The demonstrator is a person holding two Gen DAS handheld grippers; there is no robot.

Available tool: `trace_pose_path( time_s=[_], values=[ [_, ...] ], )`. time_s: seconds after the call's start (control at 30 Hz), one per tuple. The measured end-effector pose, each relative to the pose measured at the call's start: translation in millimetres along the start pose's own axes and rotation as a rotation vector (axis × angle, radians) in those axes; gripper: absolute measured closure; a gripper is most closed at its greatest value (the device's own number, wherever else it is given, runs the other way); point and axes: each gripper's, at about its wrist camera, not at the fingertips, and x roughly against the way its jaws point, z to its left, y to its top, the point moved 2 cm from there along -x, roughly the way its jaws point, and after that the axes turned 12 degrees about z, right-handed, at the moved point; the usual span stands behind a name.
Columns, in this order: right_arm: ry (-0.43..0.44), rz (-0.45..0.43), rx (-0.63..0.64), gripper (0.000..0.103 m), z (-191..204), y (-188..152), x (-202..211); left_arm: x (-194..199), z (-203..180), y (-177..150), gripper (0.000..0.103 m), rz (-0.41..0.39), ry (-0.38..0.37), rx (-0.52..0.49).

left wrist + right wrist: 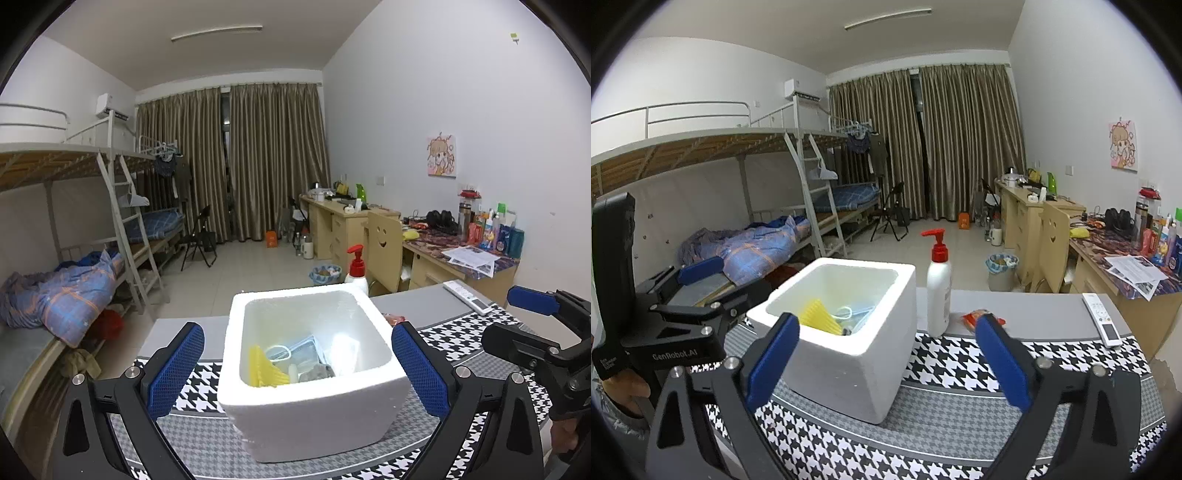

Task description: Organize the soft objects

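A white foam box [314, 402] stands on the houndstooth cloth; it also shows in the right wrist view [849, 354]. Inside lie a yellow ribbed sponge [264, 371], a white cable loop [277, 352], clear plastic packets [343, 349] and a grey lump [317, 372]. The sponge shows in the right wrist view [817, 315] too. My left gripper [299, 369] is open, its blue pads either side of the box. My right gripper [886, 362] is open and empty, right of the box. A small red-orange packet [979, 318] lies on the table behind the right pad.
A white pump bottle with a red top [938, 291] stands just behind the box. A white remote [1102, 319] lies at the table's right edge. The houndstooth cloth [960, 369] covers the near table. Bunk beds stand left, desks right.
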Motion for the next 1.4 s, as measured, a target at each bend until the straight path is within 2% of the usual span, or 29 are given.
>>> trace_pose_path(
  time_s=[0.63, 1.4],
  values=[
    [-0.033, -0.043, 0.018, 0.001, 13.7, -22.5, 30.9, 36.8, -4.1, -22.4, 0.001, -0.033, 0.016, 0.015],
    [-0.056, -0.121, 0.049, 0.001, 38.0, -55.1, 71.4, 89.1, -11.8, -56.9, 0.001, -0.123, 0.020, 0.033]
  ],
)
